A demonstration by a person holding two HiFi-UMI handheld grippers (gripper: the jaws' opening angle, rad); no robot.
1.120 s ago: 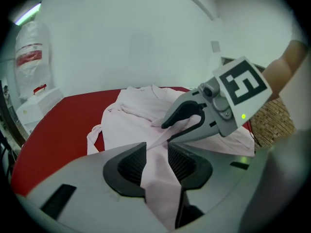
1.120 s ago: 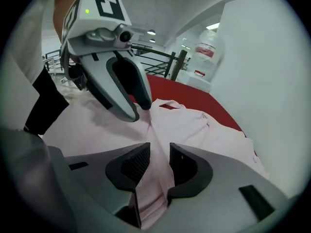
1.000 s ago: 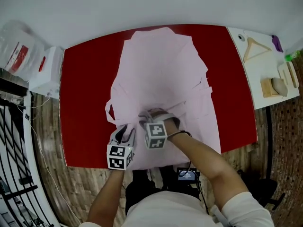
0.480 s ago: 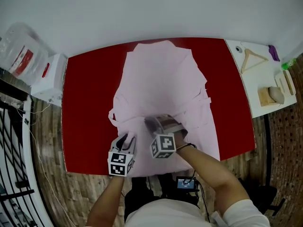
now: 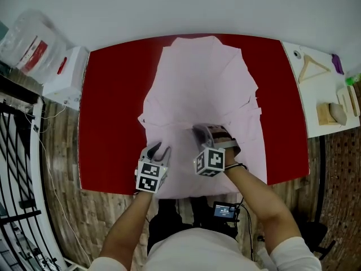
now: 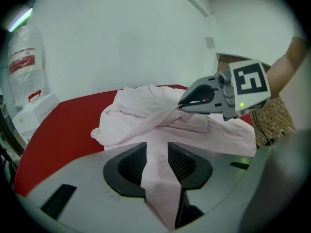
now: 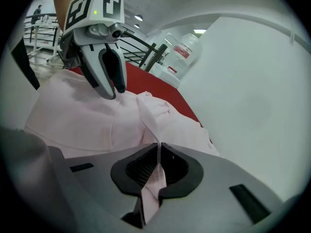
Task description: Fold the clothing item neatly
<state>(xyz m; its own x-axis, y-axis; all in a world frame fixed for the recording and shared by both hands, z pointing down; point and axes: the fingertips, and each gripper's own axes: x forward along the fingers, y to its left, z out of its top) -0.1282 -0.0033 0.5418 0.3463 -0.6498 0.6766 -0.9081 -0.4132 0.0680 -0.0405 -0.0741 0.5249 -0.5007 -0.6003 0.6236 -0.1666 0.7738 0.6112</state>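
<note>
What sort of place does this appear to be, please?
Probably an indoor workshop or lab: a red table with a pink garment against a bare white wall, a side table with a wooden hanger, and black metal railing.

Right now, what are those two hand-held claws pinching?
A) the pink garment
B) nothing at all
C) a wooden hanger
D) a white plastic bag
A: cloth of the pink garment is clamped between the jaws of the left gripper and of the right gripper, whose jaws have just been closing on it.
</note>
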